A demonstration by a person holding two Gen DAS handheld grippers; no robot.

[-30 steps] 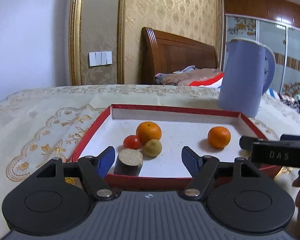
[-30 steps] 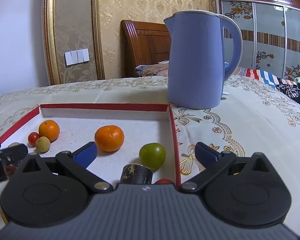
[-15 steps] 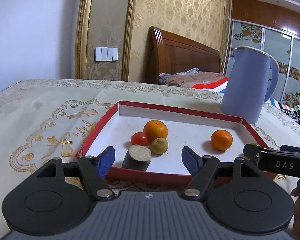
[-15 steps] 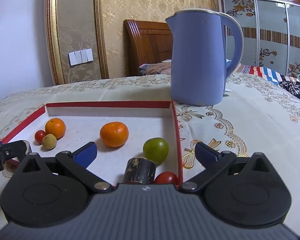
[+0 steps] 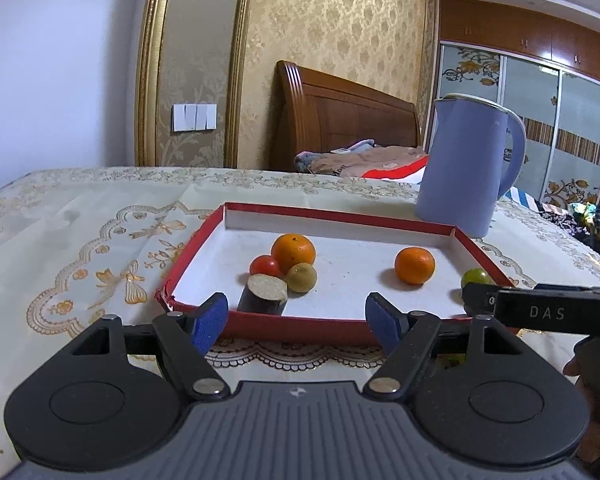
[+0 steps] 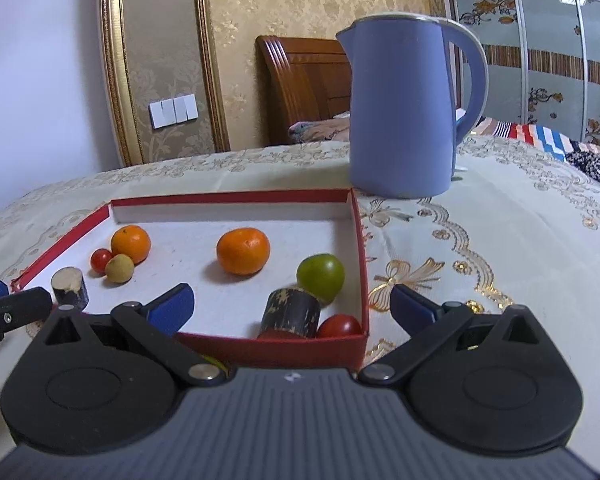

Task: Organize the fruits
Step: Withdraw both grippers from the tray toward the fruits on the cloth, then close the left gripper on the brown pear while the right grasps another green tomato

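A red tray (image 5: 188, 256) with a white floor holds an orange (image 5: 293, 253), a red tomato (image 5: 265, 267), a small yellow-green fruit (image 5: 301, 277), a dark cut cylinder (image 5: 263, 296), a second orange (image 5: 414, 265) and a green fruit (image 5: 476, 278). My left gripper (image 5: 298, 318) hangs before the tray's front wall, its jaws opening with nothing between them. In the right wrist view, my right gripper (image 6: 290, 304) stands open by the near right corner, above another dark cylinder (image 6: 292, 312) and a tomato (image 6: 339, 326), touching neither.
A blue kettle (image 5: 466, 168) stands on the embroidered cloth behind the tray's far right corner. A small yellow-green thing (image 6: 214, 362) lies on the cloth in front of the tray, mostly hidden. A bed headboard and wardrobe stand beyond the table.
My left gripper has drawn back from the tray, so its fingertips now sit outside the front wall. The right wrist view now shows the tray's front wall too.
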